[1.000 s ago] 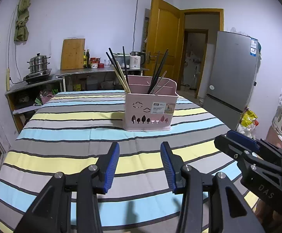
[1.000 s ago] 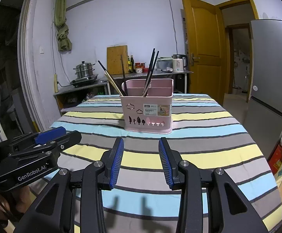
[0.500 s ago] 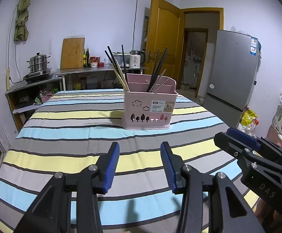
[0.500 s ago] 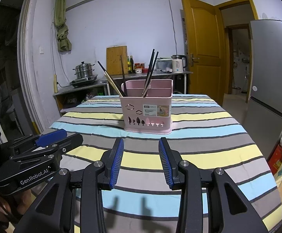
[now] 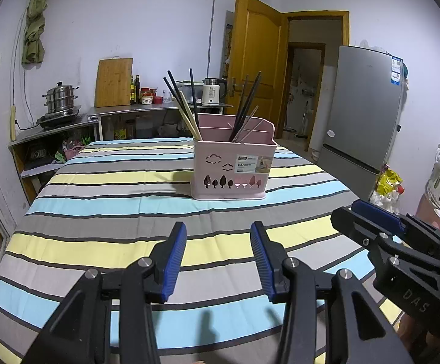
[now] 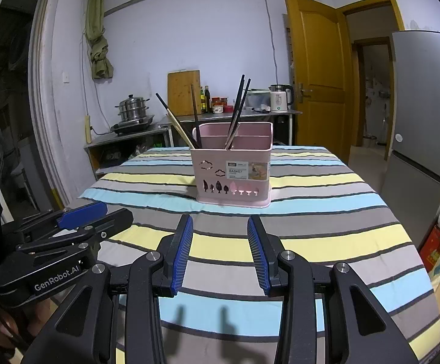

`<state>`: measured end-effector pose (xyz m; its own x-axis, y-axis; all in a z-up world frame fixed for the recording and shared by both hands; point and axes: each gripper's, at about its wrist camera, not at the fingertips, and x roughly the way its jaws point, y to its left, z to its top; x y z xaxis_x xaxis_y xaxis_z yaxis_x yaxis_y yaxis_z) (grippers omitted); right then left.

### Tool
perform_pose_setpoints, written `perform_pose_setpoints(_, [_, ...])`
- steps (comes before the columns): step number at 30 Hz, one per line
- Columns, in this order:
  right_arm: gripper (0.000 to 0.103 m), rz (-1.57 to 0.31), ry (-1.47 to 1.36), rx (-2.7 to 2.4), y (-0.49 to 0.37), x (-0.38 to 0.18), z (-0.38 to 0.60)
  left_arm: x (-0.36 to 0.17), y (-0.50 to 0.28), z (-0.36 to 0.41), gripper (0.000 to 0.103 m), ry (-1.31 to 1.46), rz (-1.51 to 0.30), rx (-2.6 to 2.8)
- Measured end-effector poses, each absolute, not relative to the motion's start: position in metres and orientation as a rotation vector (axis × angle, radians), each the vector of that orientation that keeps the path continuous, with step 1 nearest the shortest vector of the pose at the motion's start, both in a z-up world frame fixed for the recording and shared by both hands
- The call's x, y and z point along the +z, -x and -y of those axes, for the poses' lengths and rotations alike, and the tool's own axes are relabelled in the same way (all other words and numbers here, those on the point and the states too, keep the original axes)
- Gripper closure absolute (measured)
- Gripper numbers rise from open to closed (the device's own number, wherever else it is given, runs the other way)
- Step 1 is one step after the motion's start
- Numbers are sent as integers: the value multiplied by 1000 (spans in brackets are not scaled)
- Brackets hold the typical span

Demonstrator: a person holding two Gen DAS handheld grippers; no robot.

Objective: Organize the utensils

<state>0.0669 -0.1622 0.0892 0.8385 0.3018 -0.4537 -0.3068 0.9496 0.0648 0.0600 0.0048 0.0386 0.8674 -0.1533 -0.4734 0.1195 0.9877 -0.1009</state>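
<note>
Two hand-held grippers hover over the striped tabletop, both wide apart and holding nothing.

The left hand-held gripper (image 5: 218,242) has its blue-padded fingers (image 5: 176,253) spread over the striped tabletop (image 5: 104,212), gripping nothing; the right hand-held gripper (image 6: 220,236) sits just to its right, its jaws likewise parted and bare. Ahead of both, well apart from the fingertips, stands the pink utensil basket (image 5: 232,170) upright on the tabletop. Dark and pale chopsticks (image 5: 186,106) lean out of its left compartment, and more chopsticks (image 5: 247,103) tilt out of a compartment further right. Beyond the basket, against the far wall, are a cutting board (image 5: 113,82), a steamer pot (image 5: 59,97) and a kettle (image 5: 212,91); a refrigerator (image 5: 362,115) stands off to the right.
</note>
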Motion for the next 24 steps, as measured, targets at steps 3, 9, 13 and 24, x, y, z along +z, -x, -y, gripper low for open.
perform_pose_setpoints(3, [65, -478, 11, 323, -66, 88, 161, 38, -60, -4, 57, 70, -501, -143])
perform_pose_setpoints(9, [65, -479, 11, 322, -65, 88, 160, 38, -60, -4, 57, 69, -503, -144])
perform_pose_setpoints(13, [65, -480, 11, 322, -65, 87, 160, 37, -59, -3, 57, 66, -505, -145])
perform_pose_setpoints(24, [65, -482, 10, 323, -65, 86, 161, 36, -58, -3, 57, 64, -508, -144])
